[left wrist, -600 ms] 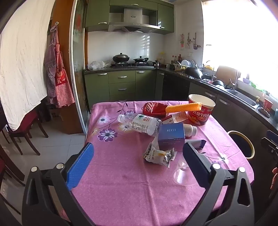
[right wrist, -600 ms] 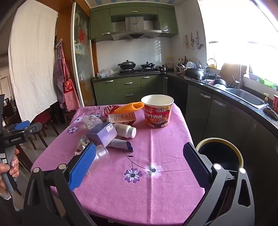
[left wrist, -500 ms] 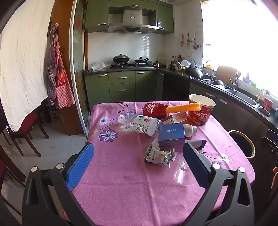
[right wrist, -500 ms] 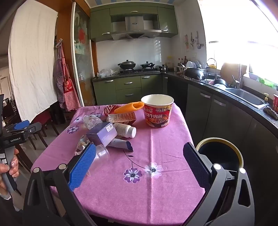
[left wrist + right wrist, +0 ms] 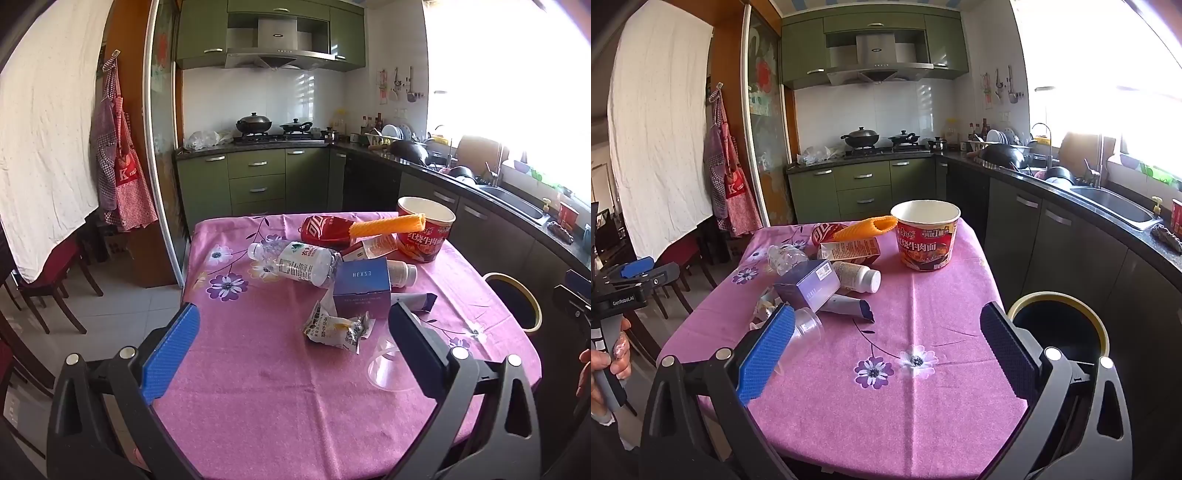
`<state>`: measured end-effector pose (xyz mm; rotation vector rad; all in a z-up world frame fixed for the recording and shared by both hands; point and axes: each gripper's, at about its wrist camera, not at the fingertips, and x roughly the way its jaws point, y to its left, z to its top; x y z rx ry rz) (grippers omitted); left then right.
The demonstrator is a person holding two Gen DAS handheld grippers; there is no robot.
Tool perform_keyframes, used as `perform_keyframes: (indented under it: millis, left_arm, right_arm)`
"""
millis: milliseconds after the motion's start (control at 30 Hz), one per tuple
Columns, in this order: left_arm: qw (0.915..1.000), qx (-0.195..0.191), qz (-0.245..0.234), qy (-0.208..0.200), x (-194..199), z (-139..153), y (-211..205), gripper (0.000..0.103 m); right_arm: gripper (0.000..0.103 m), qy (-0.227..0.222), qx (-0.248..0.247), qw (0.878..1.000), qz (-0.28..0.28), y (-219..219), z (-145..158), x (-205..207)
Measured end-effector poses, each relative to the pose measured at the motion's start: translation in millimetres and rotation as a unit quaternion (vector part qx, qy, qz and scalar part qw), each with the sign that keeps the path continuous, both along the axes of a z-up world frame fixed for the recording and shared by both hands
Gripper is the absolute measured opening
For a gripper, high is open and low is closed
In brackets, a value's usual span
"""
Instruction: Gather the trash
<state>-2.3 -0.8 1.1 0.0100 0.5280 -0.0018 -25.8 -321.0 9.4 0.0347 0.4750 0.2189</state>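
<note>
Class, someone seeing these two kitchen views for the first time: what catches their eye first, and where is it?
A heap of trash on the pink flowered tablecloth: a red noodle cup at the far end and a blue box mid-pile. Beside the table stands a black bin with a yellow rim.

On the table (image 5: 258, 406) the trash lies heaped toward the far right — the instant-noodle cup (image 5: 424, 232) farthest back, the water bottle (image 5: 295, 262) on its side left of the box (image 5: 364, 286). The snack wrapper (image 5: 332, 328) lies before the box, the clear plastic cup (image 5: 386, 369) to its right — and the trash bin (image 5: 1060, 325) stands off the table's right edge.
</note>
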Motion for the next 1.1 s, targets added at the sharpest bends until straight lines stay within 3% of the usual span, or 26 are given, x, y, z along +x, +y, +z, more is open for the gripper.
perform_keyframes:
  millis: [1100]
  left_arm:
    - [1.0000,0.003,-0.005,0.003,0.2,-1.0,-9.4,0.097]
  right_arm:
    - [0.099,0.001,0.003,1.000,-0.001,-1.8,0.4,0.6]
